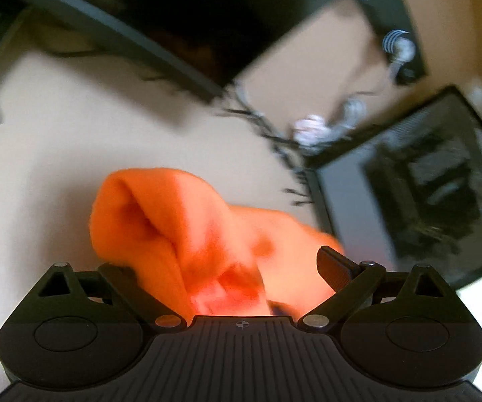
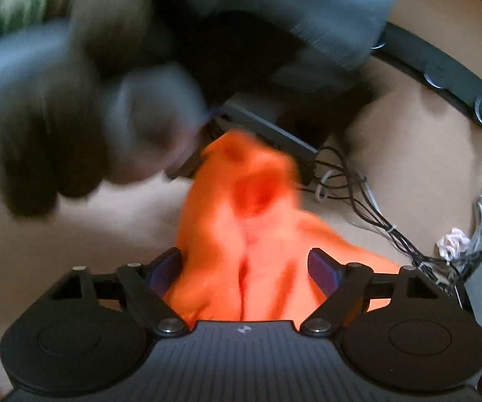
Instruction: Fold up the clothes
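An orange fleece garment (image 1: 174,221) hangs bunched in the air in the left wrist view, over a tan floor. My left gripper (image 1: 221,268) has its jaws spread wide with the cloth lying between them; its left finger is hidden by cloth. The same orange garment (image 2: 251,234) fills the middle of the right wrist view. My right gripper (image 2: 246,266) also stands wide, with cloth bunched between its blue-padded fingers (image 2: 323,268). Both views are blurred by motion.
A dark desk edge (image 1: 113,30) and a black computer case (image 1: 425,181) stand over the tan floor (image 1: 56,154). Tangled cables (image 2: 375,214) and a power strip (image 2: 267,127) lie on the floor. A blurred dark shape (image 2: 73,100) crosses the upper left.
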